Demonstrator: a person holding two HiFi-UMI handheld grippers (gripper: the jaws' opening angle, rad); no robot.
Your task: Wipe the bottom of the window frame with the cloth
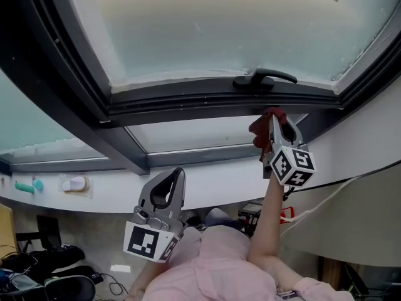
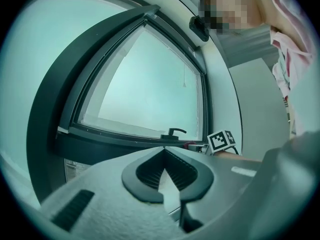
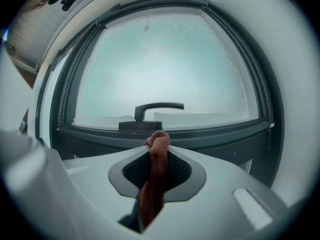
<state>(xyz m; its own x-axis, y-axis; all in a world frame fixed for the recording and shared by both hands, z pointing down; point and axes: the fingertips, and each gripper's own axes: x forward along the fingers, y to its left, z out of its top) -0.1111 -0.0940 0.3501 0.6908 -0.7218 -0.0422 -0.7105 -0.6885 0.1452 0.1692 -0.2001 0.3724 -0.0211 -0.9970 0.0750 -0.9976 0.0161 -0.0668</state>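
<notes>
While the red cloth (image 1: 259,128) is pinched in the right gripper (image 1: 274,119) just below the window handle (image 1: 264,78), at the frame's bottom rail (image 1: 188,102), most of that rail is judged unwiped; the left gripper (image 1: 180,173) is seen closed on nothing, well below the handle.

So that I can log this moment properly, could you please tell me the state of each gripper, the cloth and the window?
left gripper: fingers together, nothing between them.
right gripper: fingers closed on the cloth.
cloth: bunched, pinched, held up at the bottom frame rail; contact unclear.
window: looks shut.
window handle: lying level along the rail.
</notes>
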